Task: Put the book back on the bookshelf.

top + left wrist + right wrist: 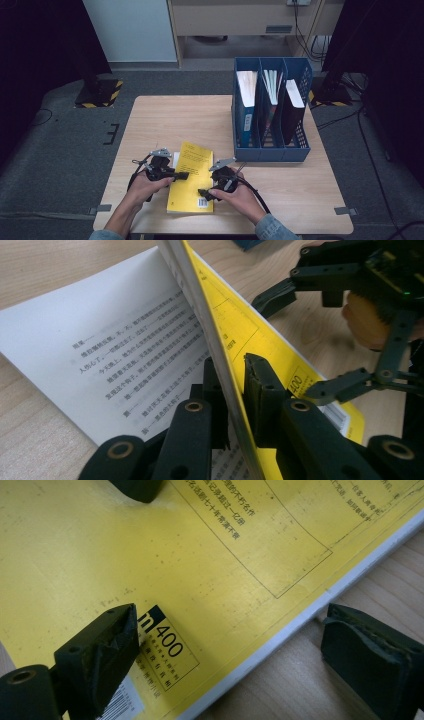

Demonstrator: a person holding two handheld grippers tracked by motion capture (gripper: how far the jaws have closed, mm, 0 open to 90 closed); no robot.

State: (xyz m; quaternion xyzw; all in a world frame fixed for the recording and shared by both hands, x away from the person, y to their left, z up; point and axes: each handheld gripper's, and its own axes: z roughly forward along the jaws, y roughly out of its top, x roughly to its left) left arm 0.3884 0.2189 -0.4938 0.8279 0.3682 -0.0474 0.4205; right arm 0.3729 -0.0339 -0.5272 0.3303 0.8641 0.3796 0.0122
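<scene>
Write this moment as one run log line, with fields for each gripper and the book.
left gripper: shut on yellow cover, lifting it | right gripper: open, jaws astride book's edge | yellow book: on table, white page exposed

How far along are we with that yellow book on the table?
Early stage. Done: the left gripper has clamped the yellow book by its cover and lifted that cover, showing a printed page. In hand: the open right gripper straddles the book's other edge. Left, likely: lifting it toward the blue file rack, or opening it fully.
</scene>
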